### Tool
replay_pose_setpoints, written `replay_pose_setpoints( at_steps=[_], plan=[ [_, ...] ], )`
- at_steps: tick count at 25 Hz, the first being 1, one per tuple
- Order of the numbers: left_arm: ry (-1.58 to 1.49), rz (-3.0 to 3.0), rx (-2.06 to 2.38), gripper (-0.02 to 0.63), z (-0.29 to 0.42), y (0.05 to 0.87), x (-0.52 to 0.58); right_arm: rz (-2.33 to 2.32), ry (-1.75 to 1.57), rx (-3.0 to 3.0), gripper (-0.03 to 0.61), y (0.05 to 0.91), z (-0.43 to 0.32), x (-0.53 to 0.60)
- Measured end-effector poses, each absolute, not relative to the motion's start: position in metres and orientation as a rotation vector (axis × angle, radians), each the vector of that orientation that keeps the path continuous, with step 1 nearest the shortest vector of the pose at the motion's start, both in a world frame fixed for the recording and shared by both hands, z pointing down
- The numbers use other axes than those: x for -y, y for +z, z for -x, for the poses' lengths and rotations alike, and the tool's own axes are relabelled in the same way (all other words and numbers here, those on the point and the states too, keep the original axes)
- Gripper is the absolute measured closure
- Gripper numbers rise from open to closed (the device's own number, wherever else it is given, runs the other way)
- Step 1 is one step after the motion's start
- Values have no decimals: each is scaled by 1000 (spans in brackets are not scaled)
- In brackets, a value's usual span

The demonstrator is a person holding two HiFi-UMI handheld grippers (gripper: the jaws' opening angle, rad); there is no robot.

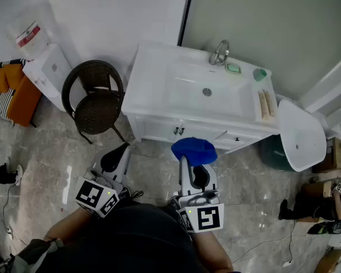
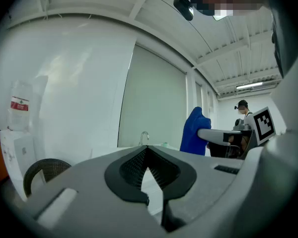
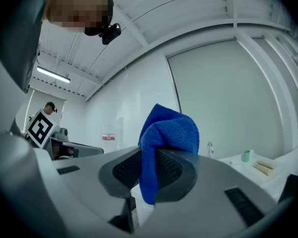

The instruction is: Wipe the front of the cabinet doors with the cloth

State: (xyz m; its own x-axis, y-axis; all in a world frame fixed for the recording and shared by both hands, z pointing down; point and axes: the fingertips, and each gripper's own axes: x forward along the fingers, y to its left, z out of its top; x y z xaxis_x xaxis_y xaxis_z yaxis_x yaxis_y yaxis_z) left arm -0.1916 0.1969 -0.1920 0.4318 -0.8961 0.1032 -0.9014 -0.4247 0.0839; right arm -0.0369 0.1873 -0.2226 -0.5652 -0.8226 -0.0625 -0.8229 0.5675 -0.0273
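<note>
Status: wiping not begun, as far as the frames show. The cloth point(image 1: 194, 150) is picked up and carried. The doors point(image 1: 157, 129) show no wipe mark or wet streak, though at this size a mark would be hard to read. All door fronts are left to do.

Right gripper point(image 1: 195, 165): jaws clenched on the cloth. In the right gripper view, the cloth point(image 3: 167, 135) is pinched between the two pads, most of it bunched above the tips at frame centre and a short tail hanging below.

Cloth position, head view: centre of frame, just below the doors. Contact can't be confirmed; it appears held in front of them.

Left gripper point(image 1: 116, 159): lower left of frame, away from the cabinet. In the left gripper view, the left gripper point(image 2: 149, 175) has its jaws drawn together, only a sliver between them, nothing gripped.
</note>
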Motion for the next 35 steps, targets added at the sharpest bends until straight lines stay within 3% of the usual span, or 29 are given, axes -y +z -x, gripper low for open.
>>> replay_pose_setpoints(
  at_steps=[14, 24, 35],
  plan=[
    [90, -2525, 1629, 615, 175, -188, -193, 1407, 38, -2746, 529, -214, 22, -184],
    [59, -2346, 1787, 615, 178, -157, -175, 1324, -44, -2850, 529, -152, 8, -151],
    [157, -2301, 1768, 614, 301, -80, -163, 1400, -122, -3040, 529, -24, 154, -125]
  ],
)
